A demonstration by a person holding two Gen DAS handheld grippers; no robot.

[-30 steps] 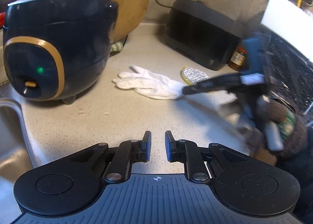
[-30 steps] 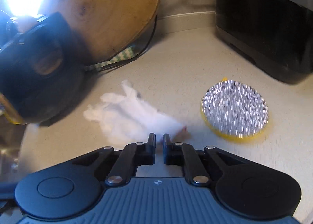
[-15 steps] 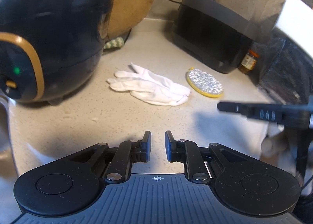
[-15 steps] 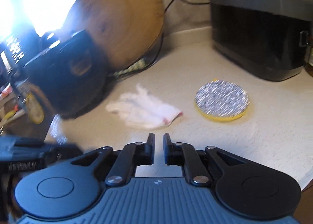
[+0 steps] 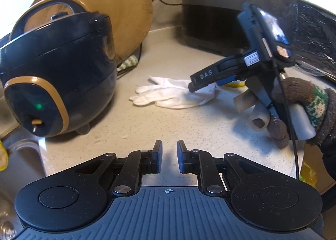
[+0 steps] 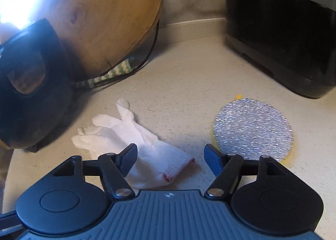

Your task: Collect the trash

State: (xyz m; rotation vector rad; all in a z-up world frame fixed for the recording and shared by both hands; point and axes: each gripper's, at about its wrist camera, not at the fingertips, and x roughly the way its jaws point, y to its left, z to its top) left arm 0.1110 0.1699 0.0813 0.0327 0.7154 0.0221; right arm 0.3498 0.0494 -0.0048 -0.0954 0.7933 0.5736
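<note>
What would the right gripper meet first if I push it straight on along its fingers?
Most likely the white glove: its cuff lies between the right gripper's just-opened jaws, untouched. Depth is unclear, but nothing else shows in the way.
</note>
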